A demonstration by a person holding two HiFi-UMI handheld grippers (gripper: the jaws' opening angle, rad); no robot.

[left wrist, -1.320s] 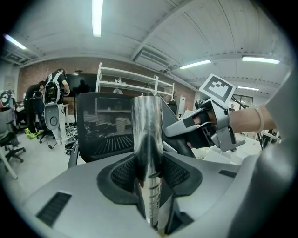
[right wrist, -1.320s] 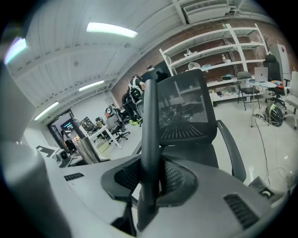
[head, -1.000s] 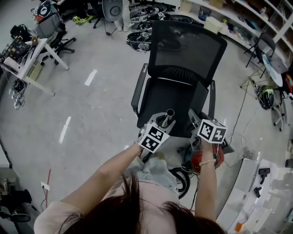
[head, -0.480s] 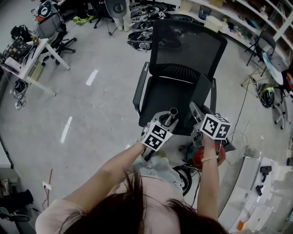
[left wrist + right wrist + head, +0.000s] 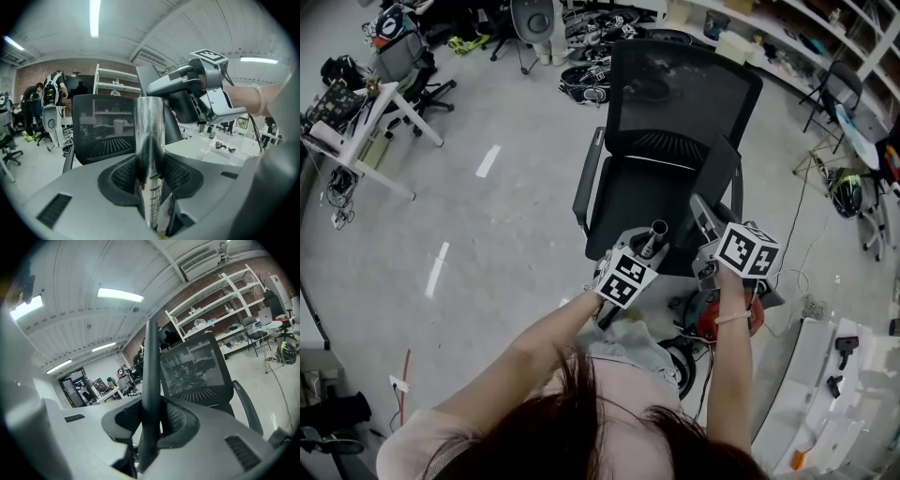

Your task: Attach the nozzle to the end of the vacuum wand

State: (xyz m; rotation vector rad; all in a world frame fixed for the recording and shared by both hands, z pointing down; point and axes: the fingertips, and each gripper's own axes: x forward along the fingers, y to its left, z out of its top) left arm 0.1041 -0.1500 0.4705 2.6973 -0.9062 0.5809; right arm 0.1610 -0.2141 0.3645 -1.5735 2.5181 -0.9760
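Observation:
My left gripper [image 5: 641, 247] is shut on the chrome vacuum wand [image 5: 655, 234], whose open end points up and away over the chair seat. In the left gripper view the wand [image 5: 150, 140] stands upright between the pads [image 5: 125, 174]. My right gripper [image 5: 706, 228] is shut on a flat dark nozzle [image 5: 719, 173], held just right of the wand's end and apart from it. In the right gripper view the nozzle [image 5: 151, 380] rises as a thin dark blade from between the jaws of the right gripper [image 5: 149, 420]. The right gripper [image 5: 197, 93] also shows in the left gripper view, upper right.
A black mesh office chair [image 5: 675, 112] stands right behind both tools. The red vacuum body [image 5: 712, 323] and its black hose [image 5: 675, 361] lie on the floor below my arms. A white table [image 5: 853, 375] with small parts is at the lower right, a desk [image 5: 366, 122] at far left.
My right gripper has lifted the nozzle higher and a little to the right. The left gripper and the wand have hardly shifted.

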